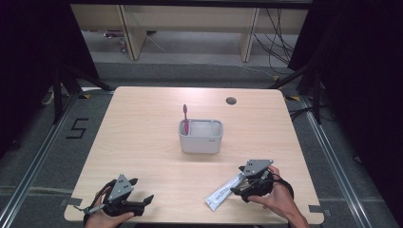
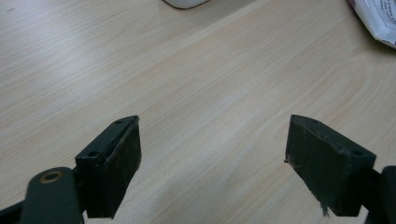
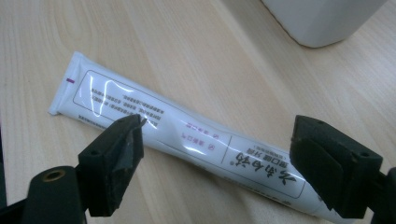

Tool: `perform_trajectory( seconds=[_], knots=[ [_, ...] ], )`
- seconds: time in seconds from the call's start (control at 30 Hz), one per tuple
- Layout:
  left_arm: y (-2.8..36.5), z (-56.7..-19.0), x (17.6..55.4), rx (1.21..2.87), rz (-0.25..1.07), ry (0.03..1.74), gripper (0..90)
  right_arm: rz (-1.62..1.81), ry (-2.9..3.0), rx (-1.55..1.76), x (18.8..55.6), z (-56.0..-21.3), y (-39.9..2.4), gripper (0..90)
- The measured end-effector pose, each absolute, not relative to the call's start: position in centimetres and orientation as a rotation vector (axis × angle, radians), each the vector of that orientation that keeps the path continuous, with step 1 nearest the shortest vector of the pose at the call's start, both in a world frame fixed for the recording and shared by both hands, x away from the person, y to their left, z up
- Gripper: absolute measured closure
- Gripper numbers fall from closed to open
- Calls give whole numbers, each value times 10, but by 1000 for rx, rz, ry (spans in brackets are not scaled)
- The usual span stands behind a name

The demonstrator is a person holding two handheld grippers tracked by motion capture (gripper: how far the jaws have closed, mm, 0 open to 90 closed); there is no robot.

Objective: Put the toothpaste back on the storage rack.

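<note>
Two black pads of the right claw (image 3: 215,168) are standing wide apart at the bottom of the right gripper view, straddling a white toothpaste tube (image 3: 187,140) without pressing on it; nothing is gripped. Tube is lying flat on the pale wood worktop (image 1: 142,142), near the front right edge, just beside the person's right hand (image 1: 275,197). It is a glossy white laminate tube with a flat crimped end bearing a small magenta mark, and the body is thickening toward the far end. Printing is sitting upside down in this view: a thin framed panel of small grey text, a few pink characters mid-body, and large dark characters in an East Asian script. None of it is legible enough to transcribe. Cap end is running behind the right pad and off the lower frame edge.

Left claw (image 2: 212,163) is also gaping wide over bare worktop, holding nothing. A corner of the tube is cut off at the top right of that view.

Behind, at mid-worktop, a grey two-compartment holder (image 1: 200,136) is carrying a pink toothbrush (image 1: 186,118) upright in its left compartment. A small dark mark on its front wall is too small to read.
</note>
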State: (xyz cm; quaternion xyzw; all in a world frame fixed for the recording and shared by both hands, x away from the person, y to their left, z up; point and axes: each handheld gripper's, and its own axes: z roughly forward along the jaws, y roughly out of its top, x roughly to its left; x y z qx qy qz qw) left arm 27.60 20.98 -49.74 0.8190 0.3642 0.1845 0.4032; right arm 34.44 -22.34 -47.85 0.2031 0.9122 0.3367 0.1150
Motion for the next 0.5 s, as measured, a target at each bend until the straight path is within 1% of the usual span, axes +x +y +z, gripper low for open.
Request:
perform_trajectory(
  seconds=[0.13,0.17,0.2,0.5],
  knots=[
    [210,-497,276,2068,465,919,179,968,2702,589,345,-479,-222,178],
    [208,-498,276,2046,463,928,179,964,2704,544,348,-480,-223,178],
    [210,-498,276,2068,467,918,179,958,2705,547,347,-481,-222,178],
    [210,-497,276,2071,462,916,179,913,2722,538,352,-486,-219,178]
  ],
)
